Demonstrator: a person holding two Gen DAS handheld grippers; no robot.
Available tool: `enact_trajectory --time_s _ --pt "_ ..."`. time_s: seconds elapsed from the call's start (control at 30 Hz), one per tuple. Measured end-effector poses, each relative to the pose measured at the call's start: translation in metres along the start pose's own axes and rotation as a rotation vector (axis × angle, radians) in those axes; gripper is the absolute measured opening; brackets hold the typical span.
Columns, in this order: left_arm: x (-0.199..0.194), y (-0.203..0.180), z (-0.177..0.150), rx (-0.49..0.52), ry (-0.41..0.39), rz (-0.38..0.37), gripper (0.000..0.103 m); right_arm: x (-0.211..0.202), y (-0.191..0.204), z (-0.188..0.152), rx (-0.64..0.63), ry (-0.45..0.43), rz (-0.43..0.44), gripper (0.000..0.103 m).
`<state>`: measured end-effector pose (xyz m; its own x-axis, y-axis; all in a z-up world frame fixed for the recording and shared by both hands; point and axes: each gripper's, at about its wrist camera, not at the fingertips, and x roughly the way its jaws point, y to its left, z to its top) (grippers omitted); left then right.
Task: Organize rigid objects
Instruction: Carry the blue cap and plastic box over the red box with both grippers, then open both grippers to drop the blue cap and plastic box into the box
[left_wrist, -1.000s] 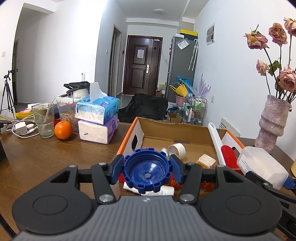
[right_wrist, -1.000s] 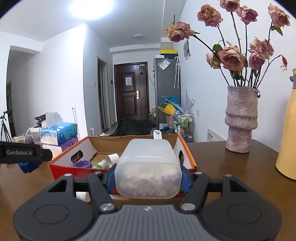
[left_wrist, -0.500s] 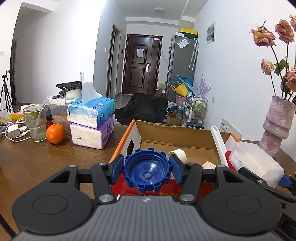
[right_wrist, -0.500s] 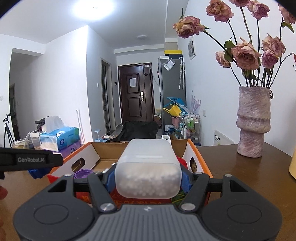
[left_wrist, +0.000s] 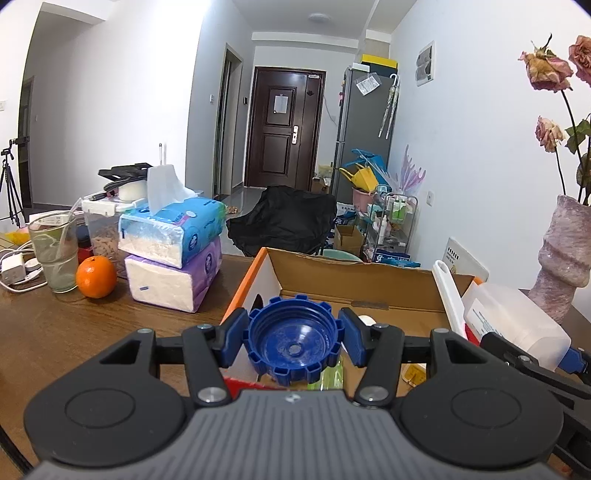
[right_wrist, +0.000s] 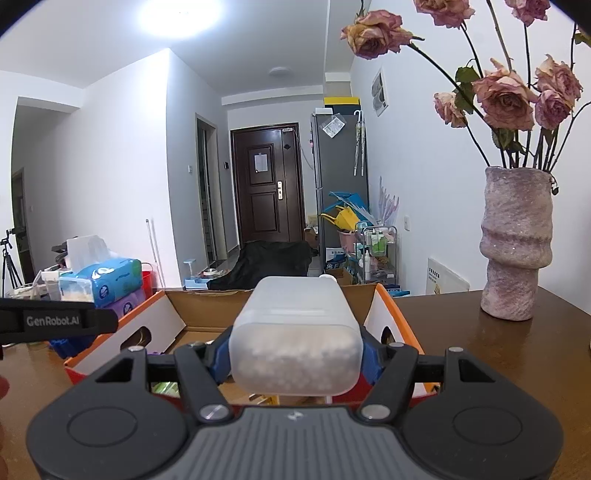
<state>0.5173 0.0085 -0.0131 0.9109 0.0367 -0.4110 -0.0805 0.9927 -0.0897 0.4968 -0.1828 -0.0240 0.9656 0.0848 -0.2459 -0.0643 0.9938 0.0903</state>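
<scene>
My left gripper (left_wrist: 293, 341) is shut on a blue ridged cap (left_wrist: 293, 339) and holds it over the near left part of an open cardboard box (left_wrist: 354, 271) with orange edges. My right gripper (right_wrist: 295, 349) is shut on a frosted white plastic container (right_wrist: 295, 332) full of small white pellets, held over the box's (right_wrist: 207, 308) near right side. That container also shows at the right of the left wrist view (left_wrist: 513, 317). Small items lie in the box, mostly hidden.
Two stacked tissue packs (left_wrist: 173, 251), an orange (left_wrist: 96, 277), a glass (left_wrist: 53, 254) and cables stand on the brown table (left_wrist: 55, 332) left of the box. A pink vase (right_wrist: 517, 247) with dried roses stands to the right.
Both grippers have moved forward over the box with their objects still held. The box now lies closer and lower in both views.
</scene>
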Motion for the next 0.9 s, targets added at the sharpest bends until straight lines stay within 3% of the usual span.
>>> enact_trajectory --time_s 0.43,0.9 --pt "0.045 -0.012 0.012 0.026 0.007 0.004 0.055 0.044 0.0 0.011 -0.014 0.006 -0.007 0.065" --pt "0.08 -0.011 0.017 0.045 0.034 0.057 0.055 0.084 0.013 0.016 -0.043 0.04 -0.004 0.065"
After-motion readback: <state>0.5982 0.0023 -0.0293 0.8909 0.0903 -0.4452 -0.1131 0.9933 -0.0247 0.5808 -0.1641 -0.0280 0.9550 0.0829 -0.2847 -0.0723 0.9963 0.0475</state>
